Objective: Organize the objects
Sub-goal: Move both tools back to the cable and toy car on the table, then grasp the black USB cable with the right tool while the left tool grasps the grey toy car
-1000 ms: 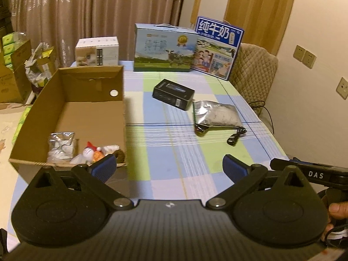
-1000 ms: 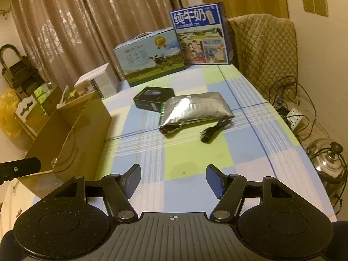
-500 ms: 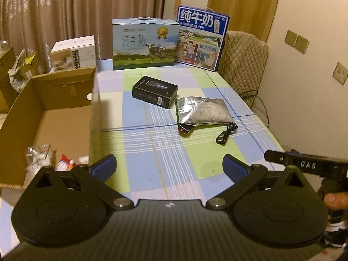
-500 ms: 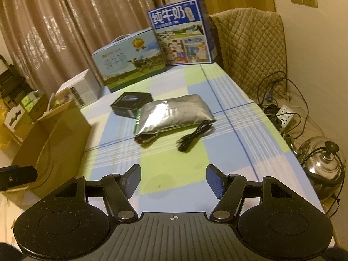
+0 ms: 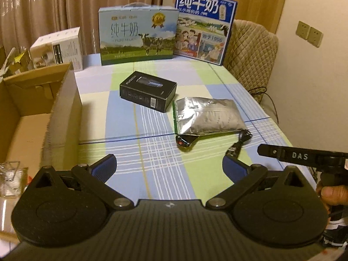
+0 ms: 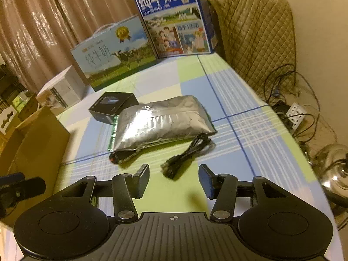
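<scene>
On the checked tablecloth lie a black box (image 5: 148, 93) (image 6: 113, 106), a silver foil pouch (image 5: 208, 115) (image 6: 161, 121) and a coiled black cable (image 6: 187, 154) (image 5: 239, 143). A small black and red item (image 5: 184, 141) (image 6: 118, 157) pokes out from under the pouch's near edge. My left gripper (image 5: 169, 167) is open above the cloth, short of the pouch. My right gripper (image 6: 174, 179) is open too, just behind the cable's near end. An open cardboard box (image 5: 63, 113) (image 6: 32, 143) stands at the left, holding a clear packet (image 5: 10, 178).
Two milk cartons (image 5: 137, 37) (image 5: 204, 26) and a white box (image 5: 58, 47) stand along the table's far edge. A quilted chair (image 5: 250, 54) sits at the far right. Off the right edge, cables, a power strip (image 6: 295, 113) and a metal pot (image 6: 335, 169) lie on the floor.
Both grippers have moved forward and to the right, towards the pouch and cable. The cardboard box has slid out to the left edge of both views. The jaws have stayed open.
</scene>
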The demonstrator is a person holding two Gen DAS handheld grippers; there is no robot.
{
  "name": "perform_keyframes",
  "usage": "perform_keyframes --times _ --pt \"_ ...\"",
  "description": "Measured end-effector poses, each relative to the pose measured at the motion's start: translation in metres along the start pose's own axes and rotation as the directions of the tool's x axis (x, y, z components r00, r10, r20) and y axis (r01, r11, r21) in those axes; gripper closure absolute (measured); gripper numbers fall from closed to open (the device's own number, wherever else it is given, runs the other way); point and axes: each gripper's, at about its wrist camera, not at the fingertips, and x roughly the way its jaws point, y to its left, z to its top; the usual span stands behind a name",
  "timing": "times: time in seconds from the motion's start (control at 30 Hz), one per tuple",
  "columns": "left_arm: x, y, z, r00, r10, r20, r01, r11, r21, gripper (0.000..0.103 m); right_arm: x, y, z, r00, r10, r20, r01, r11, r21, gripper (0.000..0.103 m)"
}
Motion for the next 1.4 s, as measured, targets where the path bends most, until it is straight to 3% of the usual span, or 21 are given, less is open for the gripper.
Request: perform_keyframes --times 0.4,0.67,0.73,0.8,0.97,1.23,1.3,1.4 --pt "0.062 0.006 0.006 0.999 -0.004 -0.051 0.003 1.0 -0.022 0.001 0.083 -0.012 0.017 0.994 -0.051 -0.092 0.054 0.998 0.035 0.062" --pt "0.097 -0.004 0.002 0.998 -0.015 -0.055 0.017 0.999 0.035 0.002 0.086 -0.013 0.016 0.994 -0.05 -0.1 0.053 0.998 0.023 0.071" --pt "0.105 -0.005 0.001 0.998 -0.02 -0.063 0.023 0.998 0.055 0.004 0.082 -0.014 0.017 0.993 -0.057 -0.104 0.06 0.998 0.028 0.076" --pt "0.112 -0.007 0.001 0.998 -0.02 -0.067 0.026 0.996 0.087 0.007 0.075 -0.015 0.017 0.993 -0.063 -0.102 0.067 0.997 0.032 0.089" --pt "0.134 -0.015 0.004 0.995 -0.054 -0.078 0.065 0.988 0.141 0.014 0.067 -0.019 0.015 0.991 -0.087 -0.103 0.089 0.996 0.017 0.09" --pt "0.164 -0.026 0.007 0.994 -0.089 -0.071 0.102 0.969 0.226 0.038 0.065 -0.021 0.012 0.992 -0.083 -0.091 0.083 0.997 0.002 0.09" --pt "0.168 -0.025 0.007 0.992 -0.098 -0.083 0.115 0.967 0.226 0.06 0.065 -0.021 0.012 0.993 -0.08 -0.085 0.08 0.997 -0.004 0.09" --pt "0.166 -0.024 0.004 0.99 -0.104 -0.09 0.122 0.969 0.216 0.074 0.069 -0.021 0.012 0.993 -0.079 -0.088 0.078 0.997 -0.009 0.088"
